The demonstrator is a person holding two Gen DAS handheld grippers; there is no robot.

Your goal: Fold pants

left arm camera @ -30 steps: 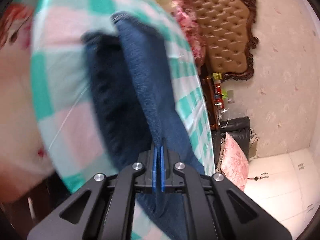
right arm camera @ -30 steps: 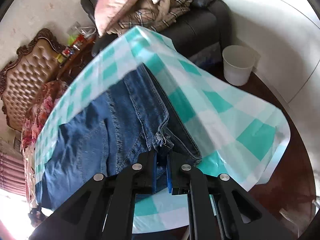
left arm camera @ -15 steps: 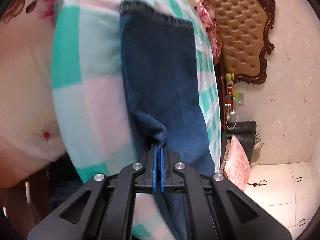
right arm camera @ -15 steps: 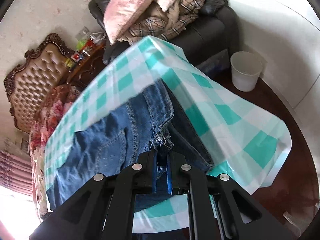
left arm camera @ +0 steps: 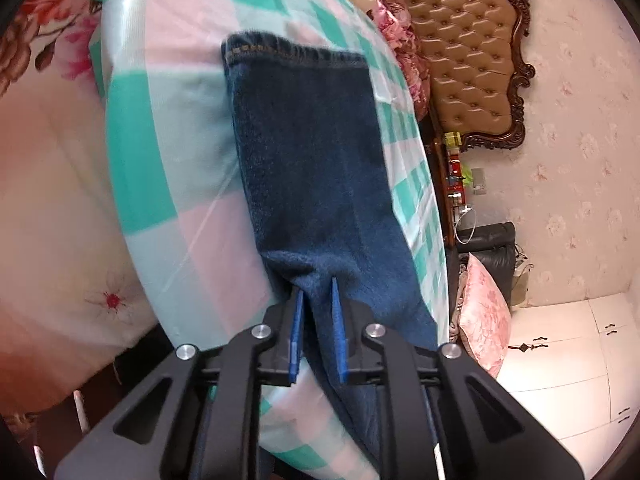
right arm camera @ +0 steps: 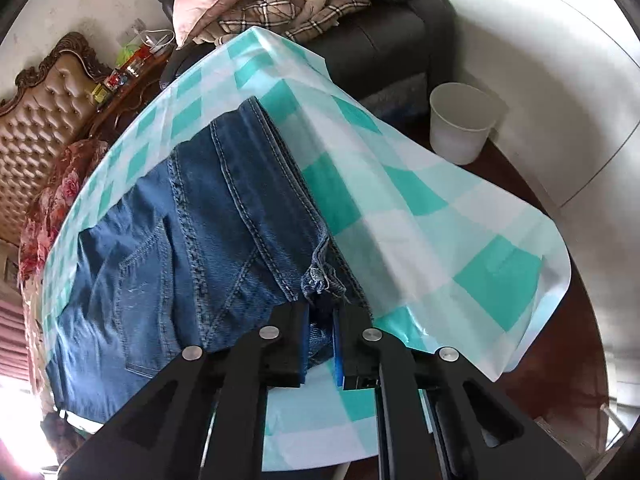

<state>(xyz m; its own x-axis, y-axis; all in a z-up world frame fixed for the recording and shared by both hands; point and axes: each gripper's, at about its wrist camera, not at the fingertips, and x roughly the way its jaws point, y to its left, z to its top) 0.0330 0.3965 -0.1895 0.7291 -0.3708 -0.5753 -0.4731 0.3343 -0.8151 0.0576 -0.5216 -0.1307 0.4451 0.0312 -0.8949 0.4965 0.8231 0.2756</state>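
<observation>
Denim fills the foreground of both wrist views. In the left view, the left gripper (left arm camera: pixel 316 300) has its blue pads (left arm camera: pixel 297 336) standing a little apart and opening, with a fold of the pants (left arm camera: pixel 312 160) still lying between them; the cloth looks loose there rather than pinched. In the right view, the right gripper (right arm camera: pixel 320 320) is clamped on a bunched edge of the pants (right arm camera: pixel 192 248) beside a belt loop (right arm camera: pixel 320 276), near the waistband (right arm camera: pixel 280 168).

Beyond the fingers, the jeans lie flat on the table under a teal-and-white checked tablecloth (left arm camera: pixel 168 128), one leg reaching away to its stitched hem (left arm camera: pixel 288 50) in the left view, the seat and a back pocket (right arm camera: pixel 136 280) spread out in the right. The cloth overhangs the table edge toward a white bucket (right arm camera: pixel 460 120) on the floor. Farther off stand a tufted headboard (left arm camera: pixel 468 40) and a dark sofa (right arm camera: pixel 380 32) piled with pillows and plaid blankets.

Risks, as a judgement: with one side being let go while the other stays gripped, any pull from the right hand could drag the layers askew and spoil the alignment. The released fold may snag on a pad as the left hand withdraws and lift again. The slick tablecloth may slide with the denim toward the overhanging edge.
</observation>
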